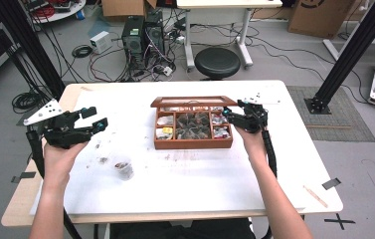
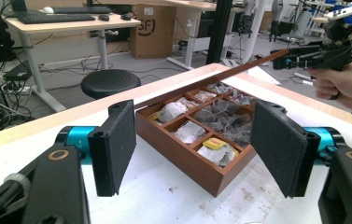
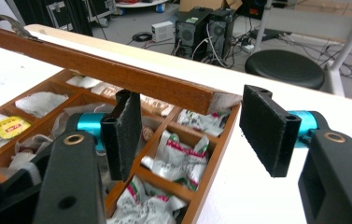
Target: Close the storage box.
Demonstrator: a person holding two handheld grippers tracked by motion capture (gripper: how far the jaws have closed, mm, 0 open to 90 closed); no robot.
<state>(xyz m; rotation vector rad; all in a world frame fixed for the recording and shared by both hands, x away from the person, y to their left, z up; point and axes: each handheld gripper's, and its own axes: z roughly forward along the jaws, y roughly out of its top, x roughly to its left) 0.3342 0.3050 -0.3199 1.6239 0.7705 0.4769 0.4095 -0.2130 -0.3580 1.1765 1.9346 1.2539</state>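
Observation:
A brown wooden box [image 1: 193,144] with several compartments of tea bags stands mid-table. Its lid [image 1: 193,101] is raised at a low angle over the back of the box. My right gripper [image 1: 231,116] is at the box's right rear corner, open. In the right gripper view the lid [image 3: 94,67] runs across just past the fingertips, its corner between the two jaws of the right gripper [image 3: 192,112]; I cannot tell whether it touches a pad. My left gripper [image 1: 95,118] hovers open left of the box [image 2: 183,158], empty [image 2: 194,126].
A small clear cup [image 1: 124,169] with brown contents stands near the left front, with crumbs around it. A yellow-labelled bag [image 1: 167,130] lies in the box's left compartment. Behind the table are a black stool [image 1: 217,62], computers and cables.

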